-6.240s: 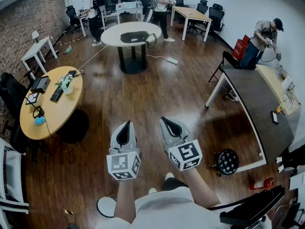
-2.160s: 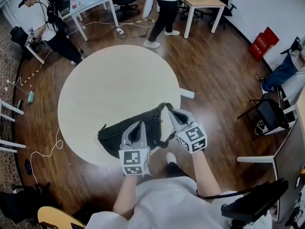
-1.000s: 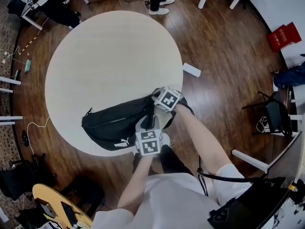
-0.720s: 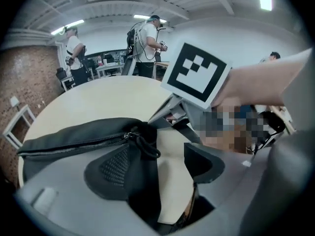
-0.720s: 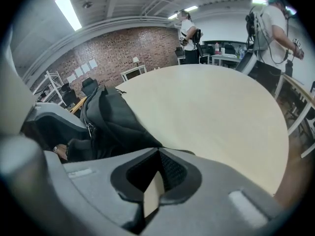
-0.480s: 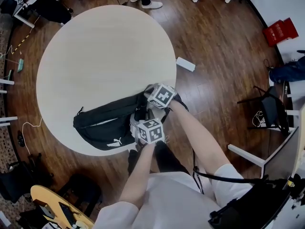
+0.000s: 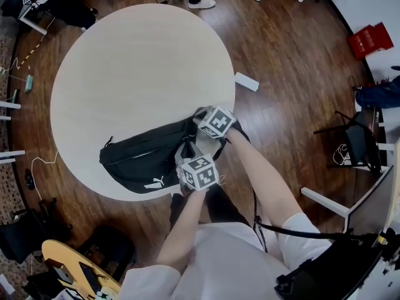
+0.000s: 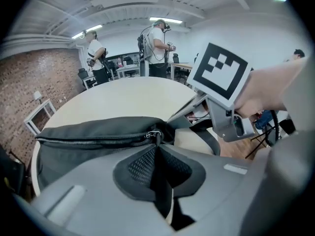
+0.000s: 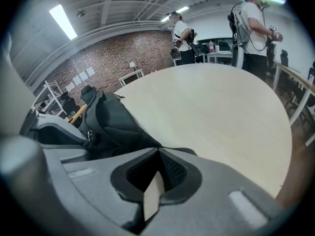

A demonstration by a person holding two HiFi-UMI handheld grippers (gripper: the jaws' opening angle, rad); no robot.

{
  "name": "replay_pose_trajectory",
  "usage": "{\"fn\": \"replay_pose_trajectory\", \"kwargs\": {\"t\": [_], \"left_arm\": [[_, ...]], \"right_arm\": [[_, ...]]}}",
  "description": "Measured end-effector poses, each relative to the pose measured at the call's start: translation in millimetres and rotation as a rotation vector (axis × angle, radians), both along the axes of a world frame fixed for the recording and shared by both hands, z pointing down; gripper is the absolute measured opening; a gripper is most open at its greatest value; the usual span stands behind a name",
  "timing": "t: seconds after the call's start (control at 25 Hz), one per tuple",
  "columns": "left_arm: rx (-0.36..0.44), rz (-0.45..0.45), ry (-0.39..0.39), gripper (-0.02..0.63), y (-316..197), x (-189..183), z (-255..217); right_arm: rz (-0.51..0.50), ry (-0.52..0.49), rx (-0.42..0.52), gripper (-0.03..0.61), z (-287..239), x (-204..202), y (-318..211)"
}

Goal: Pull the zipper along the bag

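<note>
1. Black fabric waist bag (image 7: 140, 161) lies on round pale wooden table (image 7: 125, 67), at the near edge, long axis roughly left-right.
2. Zipper track (image 8: 93, 140) runs along bag top from left end to metal zipper slider (image 8: 154, 134). Teeth left of slider look meshed. Slider sits at bag's right end, just beside dark webbing strap (image 8: 209, 140).
3. L gripper (image 8: 156, 149): jaws pressed together directly under slider, apparently pinching its pull tab.
4. R gripper (image 9: 157, 150): jaws closed on black fabric at bag's right-end tip. Judged function: anchor vs. pull force.
5. Progress (est.): both grips set, pull not yet begun, slider at end of track. Remaining: the whole run of track toward bag's left end.
6. View comparison:
   - Head view: gives bag pos. on table and both grippers crowded at its right end. Marker cubes cover the jaws there.
   - L gripper view: only view showing slider, teeth and strap clearly.
   - R gripper view: only view showing fabric in R jaws, plus bare tabletop beyond.
</note>
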State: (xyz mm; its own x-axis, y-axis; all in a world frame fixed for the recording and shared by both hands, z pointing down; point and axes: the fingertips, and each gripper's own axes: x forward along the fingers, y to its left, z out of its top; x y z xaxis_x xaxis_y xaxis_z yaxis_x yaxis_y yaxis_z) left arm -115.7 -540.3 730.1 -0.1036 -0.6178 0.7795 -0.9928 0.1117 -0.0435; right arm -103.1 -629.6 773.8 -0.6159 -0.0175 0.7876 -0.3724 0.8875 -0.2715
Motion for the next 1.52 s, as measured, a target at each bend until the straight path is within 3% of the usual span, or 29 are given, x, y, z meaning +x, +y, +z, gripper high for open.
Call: {"fn": "replay_pose_trajectory", "kwargs": {"t": [0.36, 0.6, 1.04, 1.52], "left_arm": [[0.024, 0.057, 0.137, 0.028, 19, 0, -29], [0.044, 0.079, 0.198, 0.026, 34, -37, -49], [0.066, 0.111, 0.282, 0.026, 92, -165, -76], [0.033, -0.047, 0.195, 0.026, 142, -355, -49]], "right_arm": [[0.035, 0.063, 0.009, -0.012, 3, 1, -1], [0.035, 0.134, 0.039, -0.012, 3, 4, -1], [0.049, 0.309, 0.107, -0.014, 9, 3, 4], [0.046, 0.484, 0.137, -0.014, 12, 7, 1]]}}
